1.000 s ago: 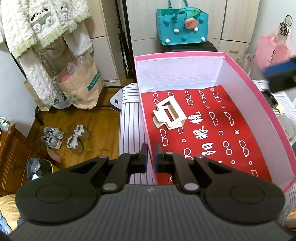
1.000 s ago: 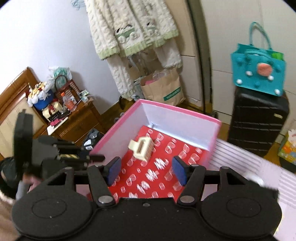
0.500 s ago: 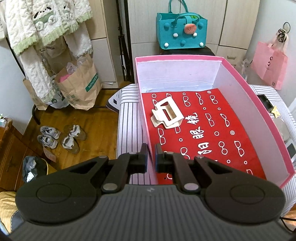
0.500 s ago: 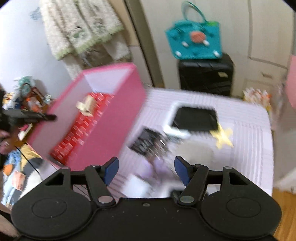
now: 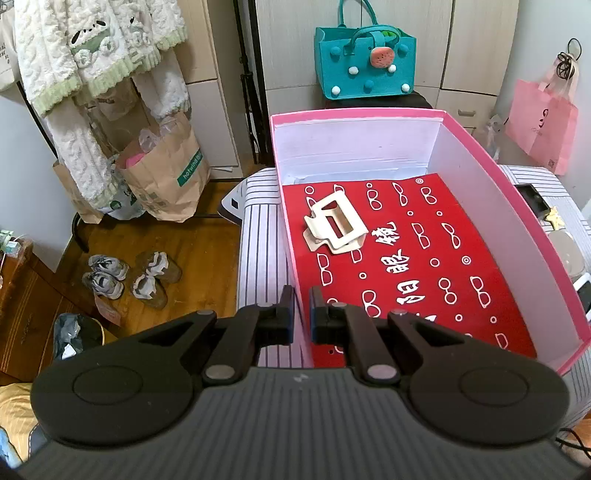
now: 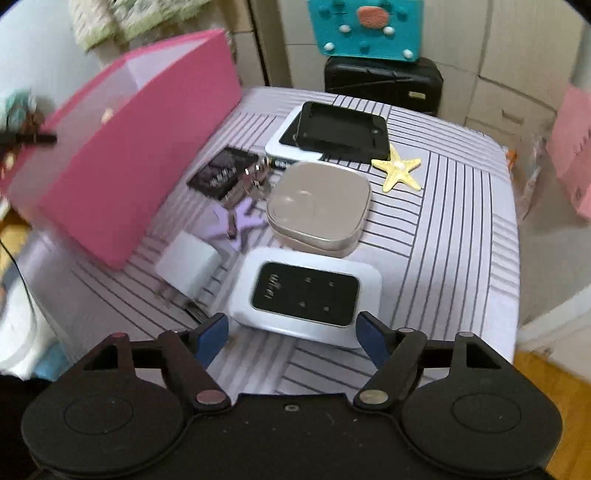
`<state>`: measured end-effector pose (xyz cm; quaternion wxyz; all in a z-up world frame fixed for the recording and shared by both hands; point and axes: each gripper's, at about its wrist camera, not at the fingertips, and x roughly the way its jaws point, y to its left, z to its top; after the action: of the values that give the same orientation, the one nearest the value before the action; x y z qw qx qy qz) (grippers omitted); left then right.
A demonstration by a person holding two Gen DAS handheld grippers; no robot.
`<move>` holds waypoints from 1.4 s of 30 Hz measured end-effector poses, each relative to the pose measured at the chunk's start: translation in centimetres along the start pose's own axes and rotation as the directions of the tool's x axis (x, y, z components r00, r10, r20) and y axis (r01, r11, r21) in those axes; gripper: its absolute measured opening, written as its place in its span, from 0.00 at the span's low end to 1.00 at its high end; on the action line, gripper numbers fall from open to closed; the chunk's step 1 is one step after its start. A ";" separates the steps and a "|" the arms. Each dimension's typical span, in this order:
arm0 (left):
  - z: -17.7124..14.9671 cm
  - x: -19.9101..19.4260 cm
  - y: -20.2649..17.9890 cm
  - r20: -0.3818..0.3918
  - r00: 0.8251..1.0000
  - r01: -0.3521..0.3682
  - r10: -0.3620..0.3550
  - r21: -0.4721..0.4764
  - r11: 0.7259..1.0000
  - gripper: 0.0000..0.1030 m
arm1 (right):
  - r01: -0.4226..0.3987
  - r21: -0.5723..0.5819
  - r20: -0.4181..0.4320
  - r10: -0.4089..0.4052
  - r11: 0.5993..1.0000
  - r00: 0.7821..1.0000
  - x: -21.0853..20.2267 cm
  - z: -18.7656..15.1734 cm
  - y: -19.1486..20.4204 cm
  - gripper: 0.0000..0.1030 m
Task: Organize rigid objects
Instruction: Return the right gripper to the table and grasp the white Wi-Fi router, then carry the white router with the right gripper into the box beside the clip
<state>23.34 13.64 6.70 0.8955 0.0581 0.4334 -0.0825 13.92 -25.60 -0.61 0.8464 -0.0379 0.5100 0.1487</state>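
A pink box (image 5: 491,173) with a red patterned floor stands on a striped surface; a cream hair clip (image 5: 334,223) lies inside it. My left gripper (image 5: 302,319) is shut on the box's near left wall. In the right wrist view the box (image 6: 122,155) is at the left. My right gripper (image 6: 291,334) is open and empty, just in front of a white WiFi router (image 6: 304,295). Beyond lie a grey tin (image 6: 319,203), a white charger (image 6: 188,267), a yellow starfish (image 6: 397,168), a purple clip with keys (image 6: 242,214), a black card (image 6: 223,171) and a black case (image 6: 341,131).
A black suitcase (image 6: 384,83) with a teal bag (image 6: 364,27) stands behind the striped surface (image 6: 461,236). A pink bag (image 5: 541,125) hangs at the right. Paper bags (image 5: 162,173) and shoes (image 5: 129,275) are on the wooden floor at the left.
My right gripper swung from over the box to the right and down, and now faces the loose objects beside it. My left gripper stayed on the box wall.
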 end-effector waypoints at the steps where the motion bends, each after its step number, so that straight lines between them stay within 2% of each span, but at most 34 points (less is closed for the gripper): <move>1: 0.0 0.0 0.0 -0.001 1.000 -0.001 0.001 -0.002 1.000 0.07 | 0.008 -0.040 0.000 -0.008 0.999 1.000 0.2 0.0 0.0 0.82; 7: 0.0 0.0 -0.5 -0.002 1.000 -0.022 0.022 -0.007 1.000 0.07 | 0.024 -0.231 -0.015 -0.028 0.973 0.999 1.7 0.1 -0.9 0.91; 11: 0.0 0.0 -0.4 -0.003 1.000 -0.023 0.023 -0.016 1.000 0.07 | -0.050 -0.205 -0.001 0.051 0.977 0.999 2.5 1.0 -2.1 0.93; 18: 0.0 0.0 -0.5 -0.002 1.000 -0.027 0.027 -0.014 1.000 0.07 | -0.062 -0.253 0.066 0.081 0.966 0.995 3.1 1.2 -1.4 0.94; 20: 0.0 0.0 -0.5 -0.003 1.000 -0.026 0.026 -0.016 1.000 0.07 | -0.067 -0.251 0.076 0.089 0.966 0.993 3.1 1.2 -1.2 0.93; 22: 0.0 0.0 -0.5 -0.003 1.000 -0.026 0.026 -0.017 1.000 0.07 | -0.084 -0.262 0.080 0.109 0.961 0.991 2.8 1.1 -0.7 0.80; 23: 0.0 0.0 -0.5 -0.003 1.000 -0.028 0.028 -0.015 1.000 0.07 | -0.089 -0.264 0.079 0.114 0.960 0.990 2.5 1.1 -0.5 0.77; 27: -0.1 0.0 -0.5 -0.002 1.000 -0.028 0.028 -0.010 1.000 0.07 | -0.118 -0.170 0.014 0.122 0.978 0.992 2.1 1.9 -0.3 0.68; 29: -0.1 0.1 -0.6 -0.003 1.000 -0.027 0.027 -0.007 1.000 0.07 | -0.124 -0.168 0.003 0.126 0.978 0.992 2.3 2.1 -0.1 0.67; 33: 0.0 0.1 -0.7 -0.006 1.000 -0.026 0.026 -0.004 1.000 0.07 | -0.085 -0.257 0.028 0.096 0.963 0.995 2.9 2.2 0.9 0.71; 35: 0.0 0.1 -0.7 -0.006 1.000 -0.023 0.023 -0.006 1.000 0.07 | -0.077 -0.235 0.034 0.087 0.969 0.996 2.8 2.2 0.9 0.63; 39: 0.1 0.3 -0.6 -0.010 1.000 -0.019 0.019 -0.008 1.000 0.07 | -0.035 -0.147 0.038 0.041 0.989 0.998 2.0 2.0 0.8 0.63; 42: -0.1 0.4 -0.7 -0.009 1.000 -0.019 0.019 0.001 1.000 0.08 | -0.031 -0.117 0.050 0.037 0.993 0.998 1.3 1.8 0.7 0.63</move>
<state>23.36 12.96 6.35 0.8942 0.0630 0.4369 -0.0742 15.82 -24.27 -0.82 0.8531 -0.0745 0.4788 0.1934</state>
